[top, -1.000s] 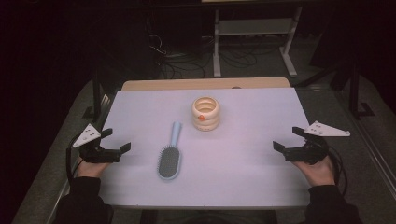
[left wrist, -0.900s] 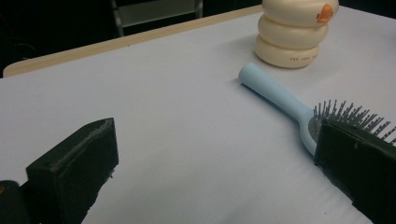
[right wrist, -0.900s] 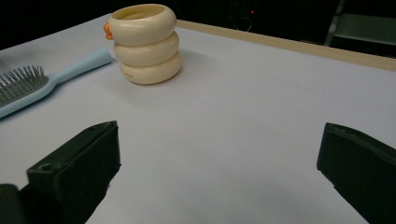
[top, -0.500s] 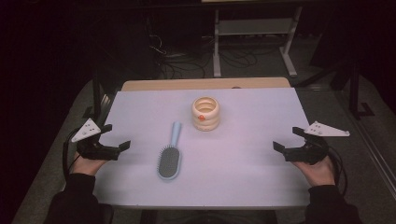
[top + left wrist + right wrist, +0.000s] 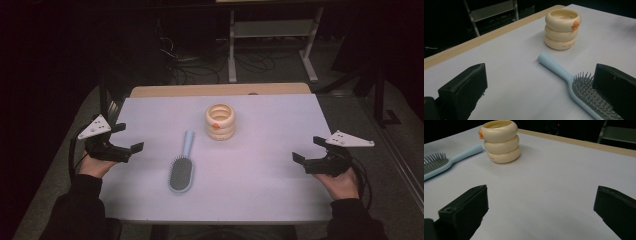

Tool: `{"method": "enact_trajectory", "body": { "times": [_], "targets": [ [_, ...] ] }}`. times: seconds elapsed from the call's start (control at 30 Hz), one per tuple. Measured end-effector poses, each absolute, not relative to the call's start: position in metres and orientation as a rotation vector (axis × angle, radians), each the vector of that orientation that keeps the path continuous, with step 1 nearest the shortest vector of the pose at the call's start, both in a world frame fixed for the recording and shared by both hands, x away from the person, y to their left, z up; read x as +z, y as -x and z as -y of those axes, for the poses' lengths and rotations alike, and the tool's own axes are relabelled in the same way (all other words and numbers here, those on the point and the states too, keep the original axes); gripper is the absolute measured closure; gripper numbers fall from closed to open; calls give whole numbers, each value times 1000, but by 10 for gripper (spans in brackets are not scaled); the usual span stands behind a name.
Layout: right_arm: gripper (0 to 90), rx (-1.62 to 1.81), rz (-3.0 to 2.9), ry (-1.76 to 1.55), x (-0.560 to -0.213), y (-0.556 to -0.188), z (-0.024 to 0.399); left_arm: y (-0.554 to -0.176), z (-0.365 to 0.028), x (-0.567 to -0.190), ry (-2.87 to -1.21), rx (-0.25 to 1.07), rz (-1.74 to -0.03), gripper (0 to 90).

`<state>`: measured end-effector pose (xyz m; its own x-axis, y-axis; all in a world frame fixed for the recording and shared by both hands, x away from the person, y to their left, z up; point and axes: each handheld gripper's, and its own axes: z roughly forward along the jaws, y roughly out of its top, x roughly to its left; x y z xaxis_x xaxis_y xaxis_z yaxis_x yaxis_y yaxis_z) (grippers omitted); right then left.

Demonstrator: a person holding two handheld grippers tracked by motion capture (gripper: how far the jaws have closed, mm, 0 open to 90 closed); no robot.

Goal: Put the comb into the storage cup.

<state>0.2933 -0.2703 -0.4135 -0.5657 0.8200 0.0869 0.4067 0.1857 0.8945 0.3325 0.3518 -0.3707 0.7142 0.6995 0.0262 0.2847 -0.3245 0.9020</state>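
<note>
A light blue hairbrush [image 5: 181,167] lies bristles up on the pale table cover [image 5: 270,185], its handle pointing toward the far edge. Beyond it stands a cream cup [image 5: 220,121] shaped like three stacked rings, with a small orange knob on its side. My left gripper [image 5: 129,137] hovers open at the table's left edge, left of the brush. In the left gripper view the hairbrush [image 5: 579,87] head sits by the right jaw and the cup [image 5: 562,28] is farther off. My right gripper [image 5: 306,149] is open near the right edge, holding nothing. The right gripper view shows the cup [image 5: 501,141] and brush [image 5: 446,163] at upper left.
A strip of wooden tabletop [image 5: 220,90] shows past the cover's far edge. Behind the table stand a metal shelf frame [image 5: 272,30] and loose cables [image 5: 185,60] on the dark floor. Bare cover [image 5: 270,130] lies between the cup and the right gripper.
My left gripper has shifted a little away from the person, staying open. The right gripper, brush and cup have not moved.
</note>
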Motion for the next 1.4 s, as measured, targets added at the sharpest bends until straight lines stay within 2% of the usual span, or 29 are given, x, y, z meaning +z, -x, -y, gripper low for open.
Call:
{"method": "enact_trajectory", "body": {
  "times": [0.73, 1.4],
  "targets": [
    [0, 1334, -2077, -1147, -415, -293, 269, -365, -333, -349, -2013, 511, -721, 0],
    [0, 1332, -2107, -1144, -417, -294, 266, -390, -303, -347, -2083, 488, -695, 0]
  ]
}}
